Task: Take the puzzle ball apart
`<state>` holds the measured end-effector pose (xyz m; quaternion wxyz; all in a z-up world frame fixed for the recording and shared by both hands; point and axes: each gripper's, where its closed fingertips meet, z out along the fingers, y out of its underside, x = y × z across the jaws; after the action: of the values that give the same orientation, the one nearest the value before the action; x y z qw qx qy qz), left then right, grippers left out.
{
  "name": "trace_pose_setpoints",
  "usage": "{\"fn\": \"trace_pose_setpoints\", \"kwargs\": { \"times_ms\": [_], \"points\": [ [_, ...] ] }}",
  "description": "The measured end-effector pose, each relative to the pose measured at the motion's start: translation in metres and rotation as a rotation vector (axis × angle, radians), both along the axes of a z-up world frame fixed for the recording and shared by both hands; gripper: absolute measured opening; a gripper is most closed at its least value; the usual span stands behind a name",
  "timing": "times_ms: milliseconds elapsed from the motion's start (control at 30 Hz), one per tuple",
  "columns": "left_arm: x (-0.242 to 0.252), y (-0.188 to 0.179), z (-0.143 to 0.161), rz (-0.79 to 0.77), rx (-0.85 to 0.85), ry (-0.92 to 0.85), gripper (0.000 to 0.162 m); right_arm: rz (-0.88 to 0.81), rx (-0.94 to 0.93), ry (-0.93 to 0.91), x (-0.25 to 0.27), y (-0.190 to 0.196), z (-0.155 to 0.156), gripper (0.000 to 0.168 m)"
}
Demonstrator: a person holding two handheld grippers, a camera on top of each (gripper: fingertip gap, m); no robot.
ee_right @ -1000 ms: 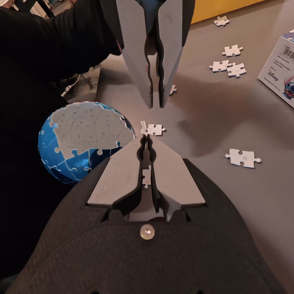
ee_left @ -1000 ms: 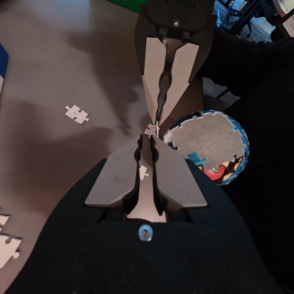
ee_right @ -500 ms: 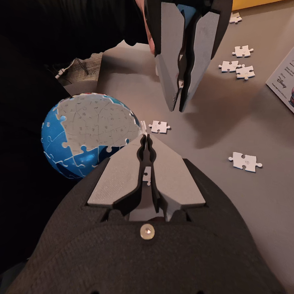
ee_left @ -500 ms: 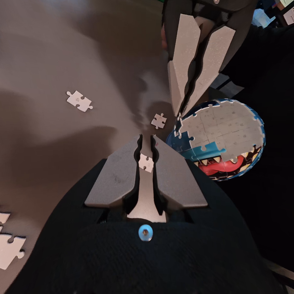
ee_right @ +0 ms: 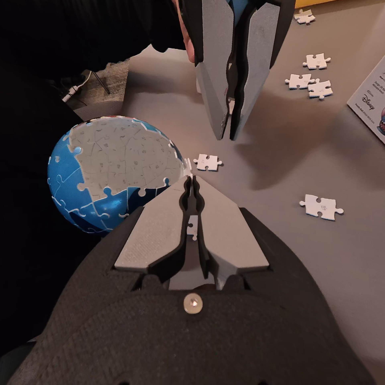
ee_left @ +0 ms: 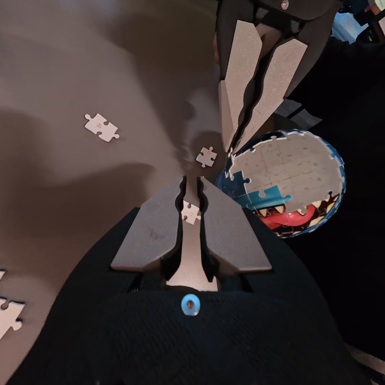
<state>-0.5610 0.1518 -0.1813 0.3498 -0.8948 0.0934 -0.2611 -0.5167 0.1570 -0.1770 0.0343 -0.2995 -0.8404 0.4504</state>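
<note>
The puzzle ball [ee_right: 116, 173] sits at the near edge of the grey table [ee_right: 291, 270], an open hollow shell with its grey inner wall facing up; nothing lies inside it. Its blue outside carries a red mouth with teeth in the left wrist view. The right gripper [ee_right: 191, 178] has its fingers pinched together on a white piece [ee_right: 188, 166] at the rim of the ball. Half a second ago it was only arriving there. The left gripper [ee_left: 191, 179] hangs above the table with a narrow gap between its fingers, gripping nothing; it has drawn back from the ball. One loose piece [ee_right: 207, 162] lies just beside the ball, and others lie scattered farther out. A white box [ee_right: 368, 104] with printed writing stands at the far right edge.
</note>
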Motion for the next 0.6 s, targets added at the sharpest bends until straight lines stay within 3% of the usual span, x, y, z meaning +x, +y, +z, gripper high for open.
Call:
{"fn": "trace_pose_setpoints", "kwargs": {
  "times_ms": [600],
  "points": [
    [0.0015,-0.0092,0.0035,0.045,0.005,0.009,0.008,-0.008,-0.016,-0.002,0.0018,-0.0001,0.0007,0.0]
  ]
}}
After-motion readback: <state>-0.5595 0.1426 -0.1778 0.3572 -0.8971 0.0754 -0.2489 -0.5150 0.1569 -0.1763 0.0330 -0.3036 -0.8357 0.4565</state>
